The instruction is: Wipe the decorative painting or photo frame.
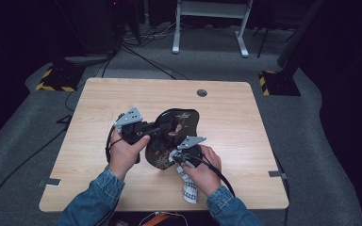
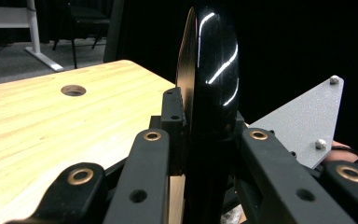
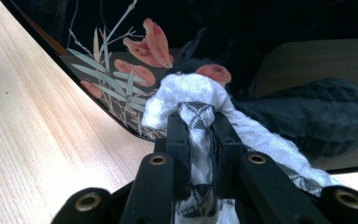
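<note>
On wooden table (image 1: 99, 103): left hand-held gripper (image 1: 158, 128) clamps tray (image 1: 181, 120), right (image 1: 175, 159) pinches cloth (image 1: 188, 188).

Tray (image 3: 307, 28): glossy black lacquer, painted leaves. Cloth (image 3: 186, 93): white crinkled weave. Table (image 2: 51, 121): matt pale wood grain.

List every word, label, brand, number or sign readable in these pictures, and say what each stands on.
None: no readable text anywhere.
The glossy black lacquer tray carries only painted leaves and blossoms.
The white cloth with grey checks shows only its woven pattern.
The light wooden table is unmarked.
</note>
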`<state>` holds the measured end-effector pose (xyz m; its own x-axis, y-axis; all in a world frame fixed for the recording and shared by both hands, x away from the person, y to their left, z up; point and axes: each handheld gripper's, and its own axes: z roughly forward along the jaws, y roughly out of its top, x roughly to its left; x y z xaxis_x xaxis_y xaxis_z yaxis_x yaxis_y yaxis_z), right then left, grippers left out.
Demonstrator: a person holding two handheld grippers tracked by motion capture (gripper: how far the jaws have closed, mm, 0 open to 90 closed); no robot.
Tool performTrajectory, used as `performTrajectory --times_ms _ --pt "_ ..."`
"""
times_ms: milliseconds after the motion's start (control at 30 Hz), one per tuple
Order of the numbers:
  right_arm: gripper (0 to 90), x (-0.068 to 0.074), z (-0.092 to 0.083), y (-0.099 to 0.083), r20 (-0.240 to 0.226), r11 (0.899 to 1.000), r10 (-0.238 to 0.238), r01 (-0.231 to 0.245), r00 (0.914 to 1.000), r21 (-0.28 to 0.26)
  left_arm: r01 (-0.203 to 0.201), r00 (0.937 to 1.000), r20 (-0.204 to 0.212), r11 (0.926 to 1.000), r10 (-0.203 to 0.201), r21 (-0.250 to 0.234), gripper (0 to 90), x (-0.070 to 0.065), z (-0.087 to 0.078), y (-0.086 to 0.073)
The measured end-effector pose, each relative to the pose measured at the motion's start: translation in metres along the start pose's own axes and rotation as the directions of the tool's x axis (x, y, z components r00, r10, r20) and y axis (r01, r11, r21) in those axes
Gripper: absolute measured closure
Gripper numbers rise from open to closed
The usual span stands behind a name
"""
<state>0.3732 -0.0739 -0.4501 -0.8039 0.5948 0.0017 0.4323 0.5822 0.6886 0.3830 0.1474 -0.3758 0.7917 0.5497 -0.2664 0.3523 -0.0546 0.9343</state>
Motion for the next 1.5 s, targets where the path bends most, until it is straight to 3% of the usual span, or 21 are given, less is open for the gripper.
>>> performTrajectory --times_ms 67,300,633,767,900,1100,1233,1267,1400,1500 --pt "81.3 -0.003 0.000 -0.002 -0.008 1.000 0.016 -0.016 0.9998 -0.004 -0.002 1.0000 0.003 1.0000 0.002 0.002 79.2 0.000 0.000 0.000" --pt "81.4 -0.021 -0.002 -0.009 0.040 0.998 0.056 -0.057 0.9976 0.010 -0.001 1.0000 0.002 1.0000 0.001 0.002 79.1 0.001 0.000 0.000" --pt "81.3 -0.052 -0.005 -0.019 0.141 0.994 0.101 -0.106 0.9848 0.032 -0.001 1.0000 -0.004 1.0000 0.001 0.003 79.0 0.000 0.000 0.000" --pt "81.3 -0.058 -0.005 -0.022 0.150 0.991 0.123 -0.129 0.9810 0.029 -0.001 1.0000 -0.006 1.0000 0.001 0.003 78.9 0.000 0.000 0.000" --pt "81.3 -0.051 -0.003 -0.021 0.155 0.994 0.091 -0.098 0.9838 0.038 0.000 1.0000 -0.007 1.0000 0.000 -0.002 79.0 0.000 0.001 0.000" --pt "81.2 -0.028 0.004 -0.016 0.088 0.998 0.045 -0.049 0.9951 0.047 0.005 1.0000 -0.001 1.0000 -0.005 -0.003 79.0 0.001 0.001 -0.001" --pt "81.2 -0.018 0.006 -0.013 0.057 0.999 0.027 -0.030 0.9980 0.045 0.008 1.0000 0.000 1.0000 -0.008 -0.003 79.0 0.001 0.001 -0.001" --pt "81.2 -0.012 0.008 -0.012 0.032 0.999 0.014 -0.016 0.9994 0.045 0.008 1.0000 0.000 1.0000 -0.008 -0.004 79.0 0.001 0.001 -0.001" --pt "81.2 -0.005 0.011 -0.010 0.017 0.999 -0.006 0.005 0.9998 0.052 0.008 1.0000 0.000 1.0000 -0.008 -0.003 79.0 0.001 0.001 -0.001" --pt "81.3 -0.007 0.011 -0.011 0.004 0.999 0.006 -0.006 1.0000 0.048 0.007 1.0000 0.002 1.0000 -0.007 -0.002 79.0 0.001 0.001 -0.001"
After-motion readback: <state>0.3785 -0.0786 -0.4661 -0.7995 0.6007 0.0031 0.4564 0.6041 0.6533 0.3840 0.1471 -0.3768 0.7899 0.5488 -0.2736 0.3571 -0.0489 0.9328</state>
